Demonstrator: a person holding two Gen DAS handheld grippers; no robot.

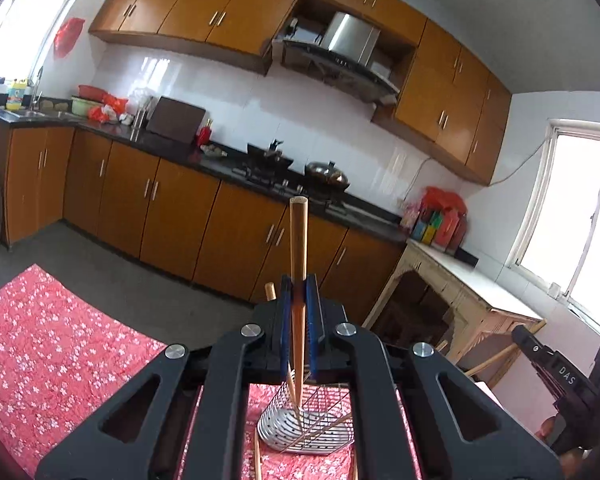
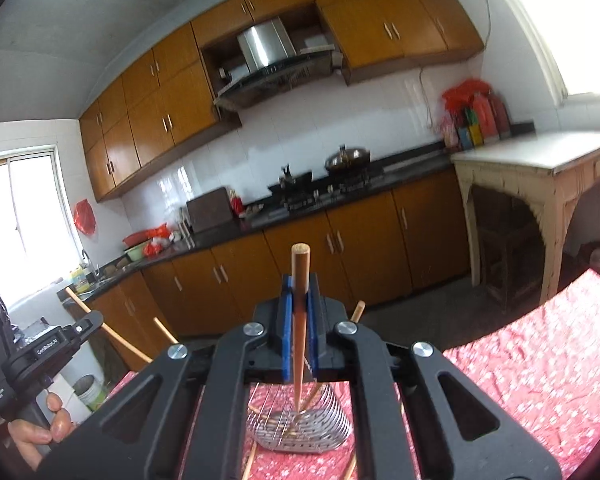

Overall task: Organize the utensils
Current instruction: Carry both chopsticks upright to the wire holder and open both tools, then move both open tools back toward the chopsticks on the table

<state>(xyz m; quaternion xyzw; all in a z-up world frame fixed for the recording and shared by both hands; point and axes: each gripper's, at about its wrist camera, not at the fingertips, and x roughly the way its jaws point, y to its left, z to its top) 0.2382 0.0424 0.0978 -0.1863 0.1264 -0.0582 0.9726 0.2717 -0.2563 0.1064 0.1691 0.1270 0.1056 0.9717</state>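
Left wrist view: both hand-held grippers [image 1: 299, 292] [image 2: 299, 296] clamped on chopsticks [image 1: 298, 264] [image 2: 300, 280] above wire basket [image 1: 312, 428].

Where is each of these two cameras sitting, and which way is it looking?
Left wrist: sits on the left gripper, looking along a clamped chopstick at the kitchen counter; the other gripper shows at right.
Right wrist: sits on the right gripper, also clamping a chopstick; a hand shows at left.
Both share the metal basket on the red cloth.
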